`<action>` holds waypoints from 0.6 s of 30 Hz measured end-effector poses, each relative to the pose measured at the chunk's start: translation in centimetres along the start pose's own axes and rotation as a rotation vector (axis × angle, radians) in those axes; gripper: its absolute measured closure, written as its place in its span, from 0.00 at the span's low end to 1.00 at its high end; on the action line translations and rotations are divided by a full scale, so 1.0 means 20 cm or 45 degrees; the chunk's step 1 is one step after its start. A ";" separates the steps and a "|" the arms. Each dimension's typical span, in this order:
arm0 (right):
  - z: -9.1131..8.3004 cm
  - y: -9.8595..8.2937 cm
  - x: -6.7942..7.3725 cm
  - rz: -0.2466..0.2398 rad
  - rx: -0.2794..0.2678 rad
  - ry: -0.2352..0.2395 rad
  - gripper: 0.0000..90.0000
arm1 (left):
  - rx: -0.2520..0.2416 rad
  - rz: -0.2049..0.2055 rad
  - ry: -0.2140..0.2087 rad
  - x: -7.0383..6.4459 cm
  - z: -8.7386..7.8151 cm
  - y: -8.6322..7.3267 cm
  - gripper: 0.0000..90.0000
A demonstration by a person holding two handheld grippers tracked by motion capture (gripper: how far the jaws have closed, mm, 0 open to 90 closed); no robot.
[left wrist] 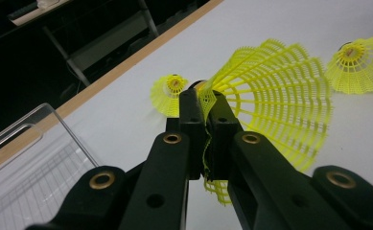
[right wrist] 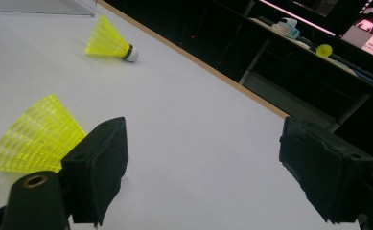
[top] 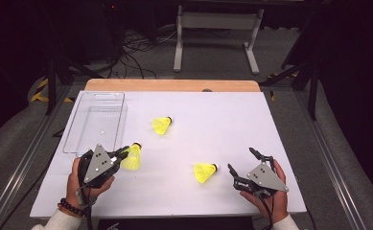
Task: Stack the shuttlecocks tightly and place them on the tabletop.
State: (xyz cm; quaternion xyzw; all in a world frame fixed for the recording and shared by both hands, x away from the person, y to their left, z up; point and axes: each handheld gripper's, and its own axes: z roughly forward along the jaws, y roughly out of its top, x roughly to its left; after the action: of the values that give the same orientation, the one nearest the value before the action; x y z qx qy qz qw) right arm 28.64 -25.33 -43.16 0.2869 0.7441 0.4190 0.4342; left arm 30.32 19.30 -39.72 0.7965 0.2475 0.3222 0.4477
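Three yellow shuttlecocks lie on the white tabletop. My left gripper is shut on the mesh skirt of one shuttlecock, at the front left. In the left gripper view the jaws pinch the skirt's edge, and the shuttlecock fans out to the right. A second shuttlecock lies mid-table, cork end pointing right. The third shuttlecock lies just left of my right gripper, which is open with nothing between its jaws. In the right gripper view that shuttlecock sits beside the left jaw.
A clear plastic tray stands empty at the table's back left, just beyond my left gripper. A wooden strip runs along the far edge. Beyond the table are dark floor, cables and a metal frame.
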 end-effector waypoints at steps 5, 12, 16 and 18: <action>0.00 0.00 0.00 0.001 0.000 0.001 0.20 | 0.000 0.004 0.011 0.01 -0.01 0.00 0.98; 0.00 0.00 0.00 0.002 0.000 0.002 0.20 | -0.007 -0.018 0.015 0.02 -0.01 -0.01 0.98; 0.00 0.00 0.00 0.000 0.002 0.005 0.20 | -0.001 -0.018 0.018 0.03 -0.01 -0.01 0.98; 0.00 0.00 0.00 0.001 0.002 0.005 0.20 | 0.001 -0.021 0.014 0.03 -0.01 -0.01 0.98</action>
State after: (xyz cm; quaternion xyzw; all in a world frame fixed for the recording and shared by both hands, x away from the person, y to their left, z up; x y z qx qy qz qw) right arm 28.65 -25.27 -43.22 0.2868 0.7452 0.4192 0.4321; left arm 30.46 19.87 -39.63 0.7930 0.2565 0.3227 0.4486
